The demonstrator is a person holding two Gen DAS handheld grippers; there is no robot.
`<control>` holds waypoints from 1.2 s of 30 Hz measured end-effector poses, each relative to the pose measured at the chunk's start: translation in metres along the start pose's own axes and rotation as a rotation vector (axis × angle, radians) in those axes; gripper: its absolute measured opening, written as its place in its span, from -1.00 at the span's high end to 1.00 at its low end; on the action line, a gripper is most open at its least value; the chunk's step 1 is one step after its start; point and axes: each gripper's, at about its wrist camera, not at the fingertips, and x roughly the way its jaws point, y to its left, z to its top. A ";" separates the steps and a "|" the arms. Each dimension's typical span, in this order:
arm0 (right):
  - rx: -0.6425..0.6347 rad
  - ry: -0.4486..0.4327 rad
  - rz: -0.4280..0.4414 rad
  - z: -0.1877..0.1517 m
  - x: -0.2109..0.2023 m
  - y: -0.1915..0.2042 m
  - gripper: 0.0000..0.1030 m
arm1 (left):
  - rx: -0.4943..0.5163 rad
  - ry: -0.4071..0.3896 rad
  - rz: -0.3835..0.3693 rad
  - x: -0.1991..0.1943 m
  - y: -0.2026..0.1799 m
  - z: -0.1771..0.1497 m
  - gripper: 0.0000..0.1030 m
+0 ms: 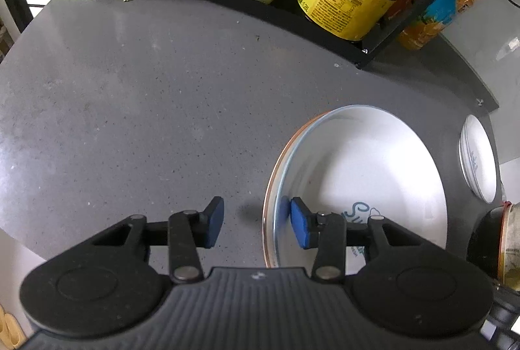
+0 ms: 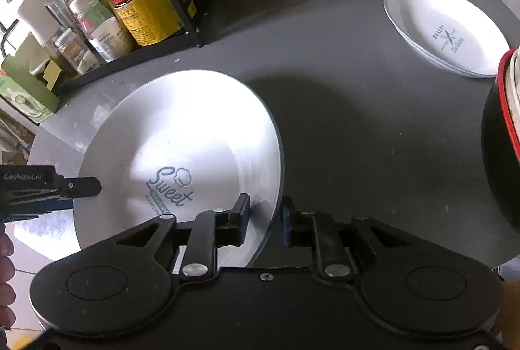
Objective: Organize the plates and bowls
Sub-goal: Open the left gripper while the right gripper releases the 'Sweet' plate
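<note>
Here, a speckled grey stone surface (image 1: 130,96) fills the frame, bare at left. Centre-right, a glossy round white plate (image 2: 201,129); another plate (image 2: 448,31) upper right. Bottle rack (image 2: 191,8) along top. Right claw (image 2: 265,220) narrowly straddles the plate's rim; left claw (image 1: 256,226) wide, one pad over its rim.

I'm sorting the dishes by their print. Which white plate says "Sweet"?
The big plate that both tongs straddle at its rim. The other white plate, off by the counter's far corner, reads "Bakery" and nothing touches it.
</note>
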 end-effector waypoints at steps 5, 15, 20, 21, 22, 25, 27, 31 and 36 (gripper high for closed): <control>0.028 0.018 -0.033 0.001 0.003 -0.006 0.18 | -0.009 0.014 0.014 0.000 -0.003 0.001 0.15; 0.089 -0.015 -0.017 0.009 -0.017 -0.009 0.06 | 0.103 0.065 0.050 -0.003 -0.024 0.010 0.11; 0.093 -0.043 -0.025 0.014 -0.032 -0.011 -0.19 | 0.146 0.069 0.052 -0.009 -0.035 0.010 -0.15; 0.094 -0.047 -0.025 0.016 -0.035 -0.011 -0.25 | 0.150 0.067 0.048 -0.012 -0.038 0.010 -0.21; 0.091 -0.052 -0.023 0.017 -0.039 -0.011 -0.30 | 0.152 0.064 0.037 -0.014 -0.040 0.011 -0.29; 0.086 -0.066 -0.022 0.022 -0.050 -0.010 -0.60 | 0.157 0.065 0.021 -0.021 -0.048 0.015 -0.57; 0.077 -0.080 -0.016 0.026 -0.058 -0.010 -0.70 | 0.171 0.060 0.001 -0.026 -0.054 0.018 -0.68; 0.079 -0.101 -0.001 0.033 -0.076 -0.012 -0.89 | 0.202 0.080 -0.028 -0.033 -0.068 0.023 -0.88; 0.081 -0.130 -0.002 0.038 -0.099 -0.017 -0.99 | 0.239 0.065 -0.049 -0.046 -0.083 0.025 -0.93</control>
